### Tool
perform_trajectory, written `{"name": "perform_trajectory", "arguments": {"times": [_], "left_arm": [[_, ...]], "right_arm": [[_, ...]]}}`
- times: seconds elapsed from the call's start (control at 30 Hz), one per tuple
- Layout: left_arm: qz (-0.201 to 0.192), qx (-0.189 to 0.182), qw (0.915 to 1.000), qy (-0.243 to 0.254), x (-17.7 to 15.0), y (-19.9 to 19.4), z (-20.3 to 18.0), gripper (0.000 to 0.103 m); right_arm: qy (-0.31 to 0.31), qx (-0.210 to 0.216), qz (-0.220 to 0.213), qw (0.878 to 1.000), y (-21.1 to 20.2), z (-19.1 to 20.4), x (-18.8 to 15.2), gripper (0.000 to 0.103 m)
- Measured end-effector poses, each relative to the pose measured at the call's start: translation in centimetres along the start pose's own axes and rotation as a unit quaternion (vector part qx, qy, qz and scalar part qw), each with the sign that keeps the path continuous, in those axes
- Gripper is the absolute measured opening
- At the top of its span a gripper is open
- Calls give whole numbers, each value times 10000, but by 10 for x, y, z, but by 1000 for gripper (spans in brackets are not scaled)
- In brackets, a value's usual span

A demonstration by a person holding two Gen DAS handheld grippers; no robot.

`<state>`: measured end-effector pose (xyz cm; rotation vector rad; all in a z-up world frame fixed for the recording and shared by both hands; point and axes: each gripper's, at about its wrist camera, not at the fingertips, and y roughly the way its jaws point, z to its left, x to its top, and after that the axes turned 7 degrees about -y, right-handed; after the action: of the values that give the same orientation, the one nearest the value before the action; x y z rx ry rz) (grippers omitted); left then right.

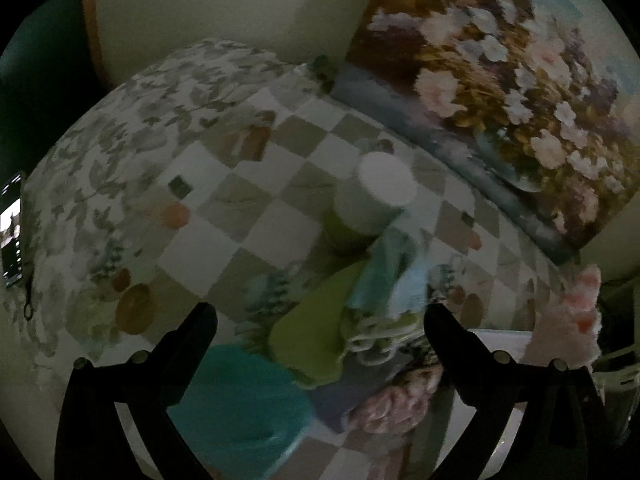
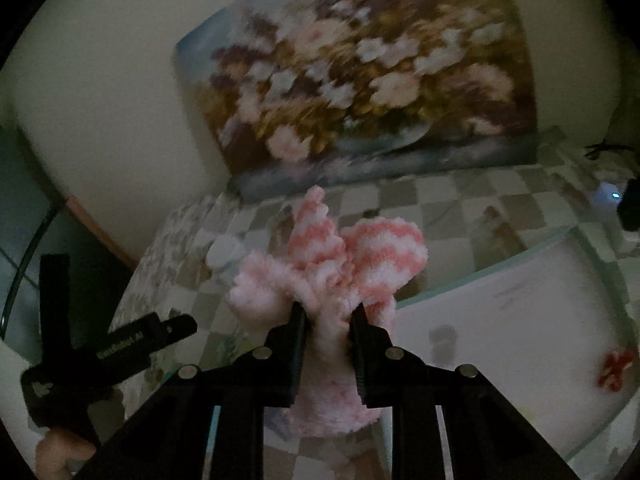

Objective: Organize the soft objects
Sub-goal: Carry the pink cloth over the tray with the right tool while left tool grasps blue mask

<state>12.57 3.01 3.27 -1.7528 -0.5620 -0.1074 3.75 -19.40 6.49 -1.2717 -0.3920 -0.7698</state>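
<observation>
My right gripper (image 2: 328, 316) is shut on a fluffy pink-and-white striped sock (image 2: 360, 256) and holds it above the checkered table. The sock also shows at the right edge of the left wrist view (image 1: 576, 320). My left gripper (image 1: 320, 316) is open and empty above a pile of soft things: a lime green cloth (image 1: 312, 332), a teal cloth (image 1: 244, 404), a light blue cloth (image 1: 400, 276) and a pink fluffy item (image 1: 396, 404). The left gripper also shows at the lower left of the right wrist view (image 2: 120, 348).
A checkered tablecloth (image 1: 256, 208) covers the table. A white bin (image 2: 500, 312) with a small red item (image 2: 614, 368) in it stands at the right. A white roll (image 1: 380, 192) stands behind the pile. A flower painting (image 2: 360, 80) leans on the wall. A phone (image 1: 12, 228) lies at the left.
</observation>
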Motion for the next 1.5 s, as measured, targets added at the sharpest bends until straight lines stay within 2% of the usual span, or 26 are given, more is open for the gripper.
{"name": "perform_trajectory", "arguments": {"times": [0.07,0.13,0.2,0.37,0.43,0.5,0.57,0.63,0.7,0.77,1.1,1.5], "left_arm": [[-18,-40,10000,70,0,6,-10,102],[-3,-54,9999,110,1,13,-17,97],[43,-61,9999,107,3,22,-22,81],[39,-254,9997,-6,10,39,-27,67],[31,-280,9996,11,11,46,-30,64],[28,-326,9995,3,12,52,-32,53],[49,-372,9993,-13,12,56,-33,48],[32,-411,9991,10,11,59,-34,35],[64,-446,9990,41,10,61,-34,19],[138,-513,9986,22,10,62,-33,12],[1,-727,9973,100,14,36,-39,9],[-570,-1160,9914,193,21,-37,-52,9]], "right_arm": [[214,-94,-85,9997,-6,-16,4,22],[416,-172,-161,9989,-13,-33,7,22],[597,-267,-219,9976,-18,-47,9,22],[1059,-358,-342,9931,-28,-82,12,22],[1153,-388,-337,9920,-28,-90,13,22],[1189,-394,-317,9916,-27,-93,12,22],[1183,-392,-309,9917,-26,-94,12,22],[1171,-389,-297,9919,-25,-94,12,22],[1167,-389,-283,9920,-24,-94,12,22],[1148,-383,-262,9923,-23,-94,12,22],[1160,-395,-267,9921,-24,-94,12,22],[1325,-478,-523,9886,-48,-103,17,22]]}}
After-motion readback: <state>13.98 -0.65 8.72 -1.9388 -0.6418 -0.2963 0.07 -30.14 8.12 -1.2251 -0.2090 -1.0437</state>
